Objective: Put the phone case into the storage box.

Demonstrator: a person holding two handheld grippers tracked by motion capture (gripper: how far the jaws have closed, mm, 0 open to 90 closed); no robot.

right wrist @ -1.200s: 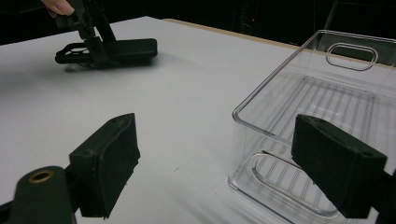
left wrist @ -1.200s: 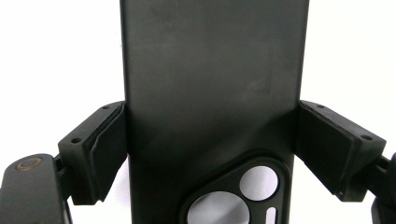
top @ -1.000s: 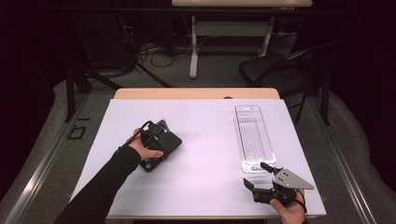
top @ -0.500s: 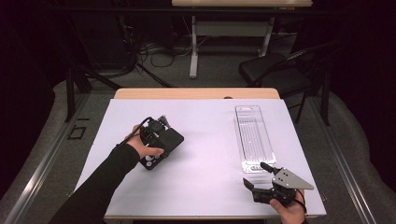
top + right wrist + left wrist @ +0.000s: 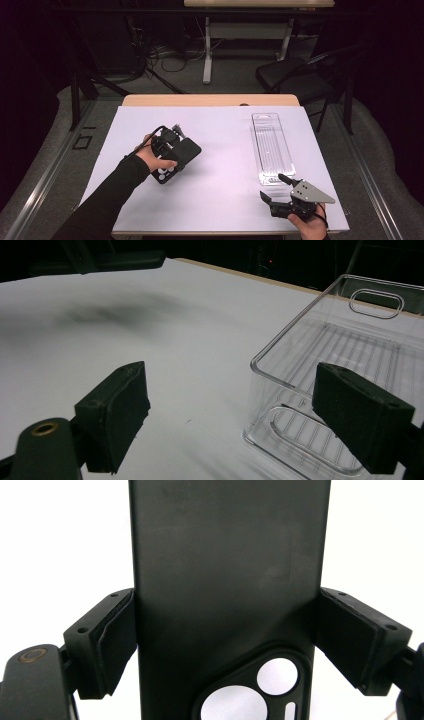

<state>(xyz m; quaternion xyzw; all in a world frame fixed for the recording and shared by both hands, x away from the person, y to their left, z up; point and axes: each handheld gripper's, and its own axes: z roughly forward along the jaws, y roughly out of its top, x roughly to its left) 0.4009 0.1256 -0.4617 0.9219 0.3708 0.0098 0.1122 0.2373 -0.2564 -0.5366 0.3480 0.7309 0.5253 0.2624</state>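
The left gripper (image 5: 175,150) has a black phone case (image 5: 227,580) clamped across its width, held over the left half of the tabletop (image 5: 225,150). The right gripper (image 5: 275,192) rests at the near right edge, jaws wide and empty, just short of the clear tray (image 5: 272,145). I'd say the pick-up is done; carrying the case across to the empty tray remains.

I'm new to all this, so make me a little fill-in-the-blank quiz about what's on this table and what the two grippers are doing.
1. The left gripper is shut on a black phone ____.
2. The right gripper has its jaws ____, with nothing between them.
3. The long clear plastic ____ lies on the table's right side, just beyond the right gripper.
4. The table is covered by a ____ sheet.

Missing words: case; open; tray; white
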